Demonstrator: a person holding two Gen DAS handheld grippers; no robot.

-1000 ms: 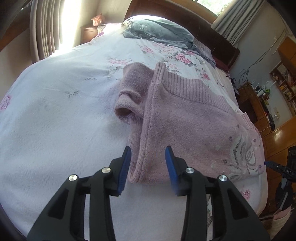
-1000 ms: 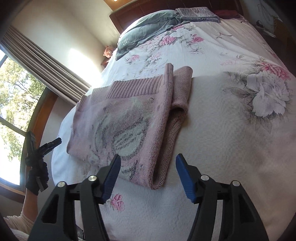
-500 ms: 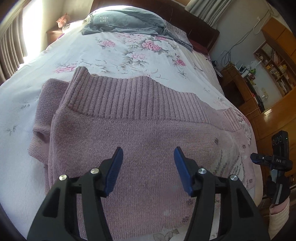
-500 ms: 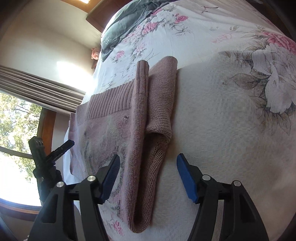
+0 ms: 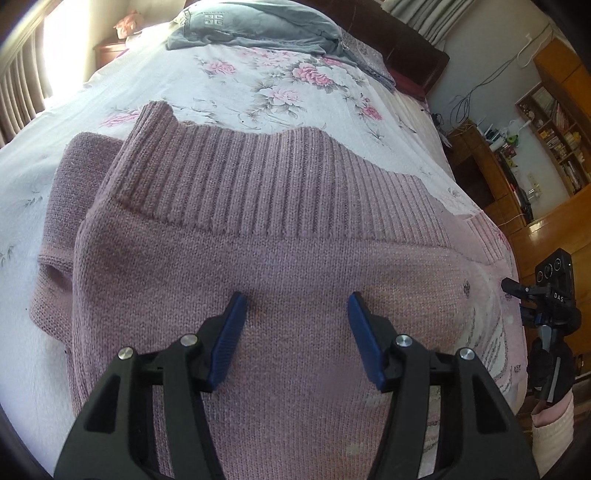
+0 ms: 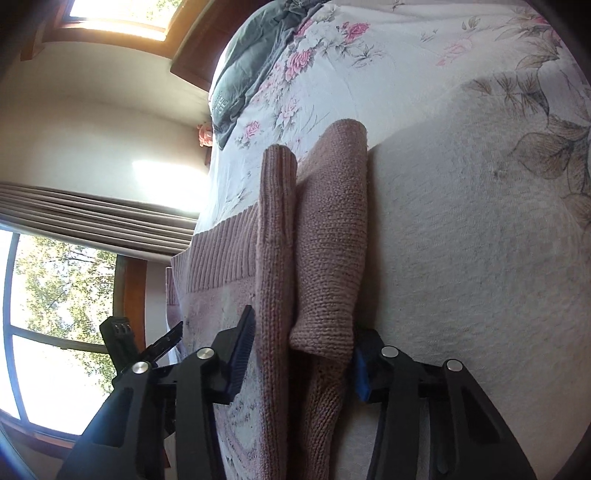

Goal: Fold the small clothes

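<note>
A small pink knit sweater [image 5: 280,266] lies folded on the floral bedspread [image 5: 236,85], ribbed hem toward the far side and a sleeve tucked at its left. My left gripper [image 5: 295,317] hovers open just over the sweater's flat middle, nothing between its blue pads. In the right wrist view the sweater's folded edge [image 6: 277,258] and the tucked sleeve [image 6: 332,236] run up from between my fingers. My right gripper [image 6: 301,339] is open and straddles that folded edge and sleeve; its right pad is partly hidden behind the sleeve.
Grey folded bedding [image 5: 255,29] lies by the dark headboard [image 5: 413,55]. A black camera on a tripod [image 5: 554,295] stands at the bed's side. Wooden shelves and a desk [image 5: 517,155] line the wall, curtains and a window [image 6: 55,295] are opposite.
Both grippers moved in close to the sweater. The left slid from the folded corner onto the sweater's middle and widened. The right dropped down so the folded edge and sleeve lie between its fingers.
</note>
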